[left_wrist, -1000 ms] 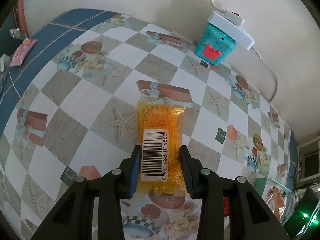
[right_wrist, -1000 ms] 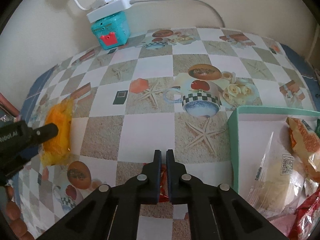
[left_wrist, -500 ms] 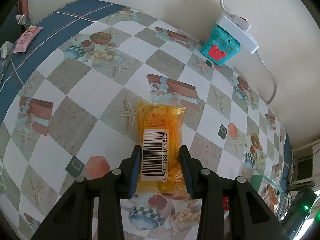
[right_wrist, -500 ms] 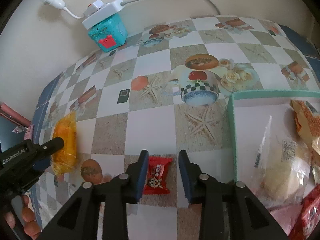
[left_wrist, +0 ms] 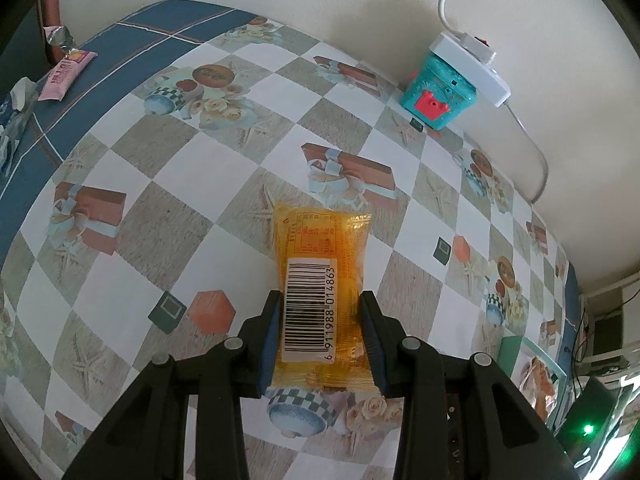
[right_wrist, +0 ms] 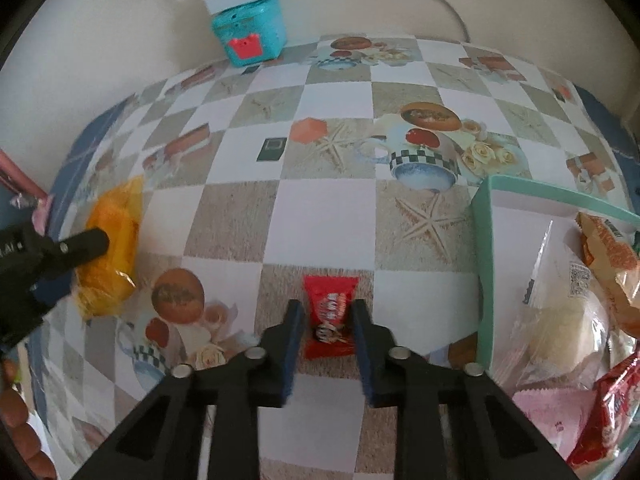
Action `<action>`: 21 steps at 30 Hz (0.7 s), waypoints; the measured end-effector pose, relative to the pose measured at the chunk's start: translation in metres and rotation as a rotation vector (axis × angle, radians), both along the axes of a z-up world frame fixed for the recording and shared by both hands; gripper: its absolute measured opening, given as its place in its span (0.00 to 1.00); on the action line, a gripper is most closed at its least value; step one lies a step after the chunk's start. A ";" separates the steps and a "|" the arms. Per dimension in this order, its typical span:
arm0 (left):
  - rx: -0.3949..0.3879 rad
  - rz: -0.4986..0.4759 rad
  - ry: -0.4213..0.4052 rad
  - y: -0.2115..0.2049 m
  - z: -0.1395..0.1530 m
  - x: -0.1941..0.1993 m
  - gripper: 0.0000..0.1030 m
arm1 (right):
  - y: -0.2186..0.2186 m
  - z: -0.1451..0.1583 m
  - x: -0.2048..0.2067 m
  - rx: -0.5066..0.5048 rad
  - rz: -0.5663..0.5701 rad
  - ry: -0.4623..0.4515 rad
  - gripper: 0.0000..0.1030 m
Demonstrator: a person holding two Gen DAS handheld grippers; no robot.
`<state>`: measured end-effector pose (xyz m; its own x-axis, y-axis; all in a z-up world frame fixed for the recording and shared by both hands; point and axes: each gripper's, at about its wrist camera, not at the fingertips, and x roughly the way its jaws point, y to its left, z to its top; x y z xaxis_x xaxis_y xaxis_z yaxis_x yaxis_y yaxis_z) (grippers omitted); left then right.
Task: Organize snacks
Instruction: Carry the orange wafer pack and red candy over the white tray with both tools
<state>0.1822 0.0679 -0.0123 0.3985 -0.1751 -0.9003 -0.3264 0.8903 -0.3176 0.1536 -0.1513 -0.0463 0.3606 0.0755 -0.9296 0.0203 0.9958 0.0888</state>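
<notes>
An orange snack packet point(left_wrist: 320, 300) with a white barcode label is clamped between the blue pads of my left gripper point(left_wrist: 320, 336), which is shut on it over the checkered tablecloth. The right wrist view shows the same packet point(right_wrist: 112, 240) at the far left. A small red candy point(right_wrist: 330, 312) lies flat on the cloth between the fingers of my right gripper point(right_wrist: 327, 320). Its jaws are closing; the pads stand at the wrapper's edges without squeezing it. The teal tray point(right_wrist: 486, 248) at the right holds several wrapped snacks.
A teal box point(right_wrist: 250, 32) with a white power strip point(left_wrist: 472, 64) on top stands against the wall. A pink packet point(left_wrist: 66, 76) and crumpled wrappers lie on the blue cloth at far left. The person's fingers point(right_wrist: 16, 420) show at the lower left.
The right gripper's jaws went from shut to apart, and the red candy now lies between them. The left gripper kept its hold on the orange packet and drifted a little over the cloth.
</notes>
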 end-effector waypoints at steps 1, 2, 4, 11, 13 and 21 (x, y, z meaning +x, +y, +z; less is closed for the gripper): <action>0.001 -0.004 0.000 -0.001 0.001 -0.001 0.38 | 0.001 0.001 -0.003 -0.019 0.007 -0.001 0.19; 0.002 -0.009 -0.001 -0.002 0.002 -0.003 0.38 | 0.003 0.001 -0.005 -0.038 0.013 -0.003 0.19; 0.007 -0.020 -0.002 -0.005 0.004 -0.007 0.38 | 0.005 0.001 -0.009 -0.055 0.015 -0.003 0.19; 0.043 -0.066 -0.030 -0.022 0.022 -0.029 0.38 | -0.002 0.033 -0.035 -0.026 -0.018 -0.058 0.18; 0.054 -0.084 -0.043 -0.028 0.028 -0.036 0.38 | -0.005 0.045 -0.042 -0.017 -0.032 -0.084 0.18; 0.071 -0.142 -0.093 -0.050 0.056 -0.055 0.38 | -0.030 0.086 -0.080 -0.032 -0.123 -0.161 0.18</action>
<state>0.1271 0.0180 0.0440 0.4565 -0.1727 -0.8728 -0.1679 0.9466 -0.2751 0.0735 -0.1814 0.0398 0.5091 -0.0067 -0.8607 0.1297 0.9892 0.0690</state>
